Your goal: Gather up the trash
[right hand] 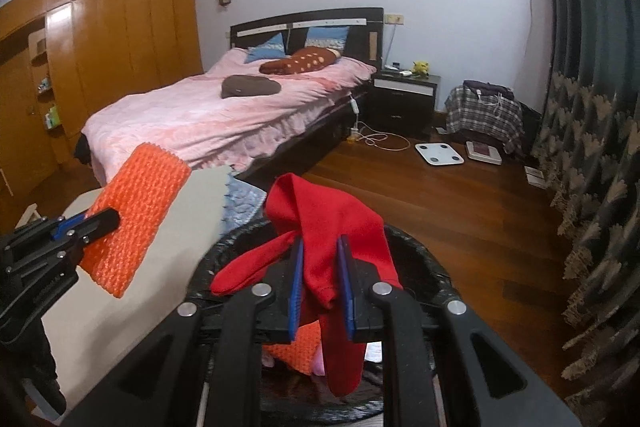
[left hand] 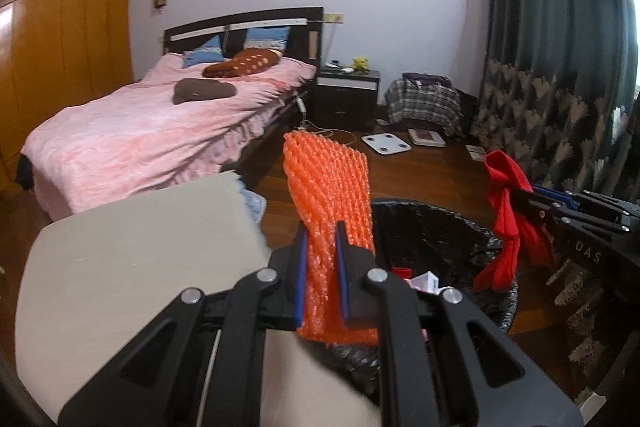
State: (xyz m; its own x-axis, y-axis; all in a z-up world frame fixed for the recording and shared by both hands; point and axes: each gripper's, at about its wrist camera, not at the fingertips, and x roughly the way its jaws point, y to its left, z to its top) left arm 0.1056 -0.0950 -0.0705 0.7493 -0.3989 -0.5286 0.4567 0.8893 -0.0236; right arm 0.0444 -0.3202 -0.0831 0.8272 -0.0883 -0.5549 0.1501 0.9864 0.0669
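My left gripper is shut on an orange bubble-wrap sheet, held upright at the left rim of a black-lined trash bin. It also shows in the right wrist view. My right gripper is shut on a red cloth, held above the bin; the cloth hangs down into the opening. In the left wrist view the red cloth hangs over the bin's right rim. Inside the bin lie orange, pink and white scraps.
A beige table top sits left of the bin. A pink bed stands behind, with a nightstand, a white scale on the wood floor, and a dark patterned curtain at the right.
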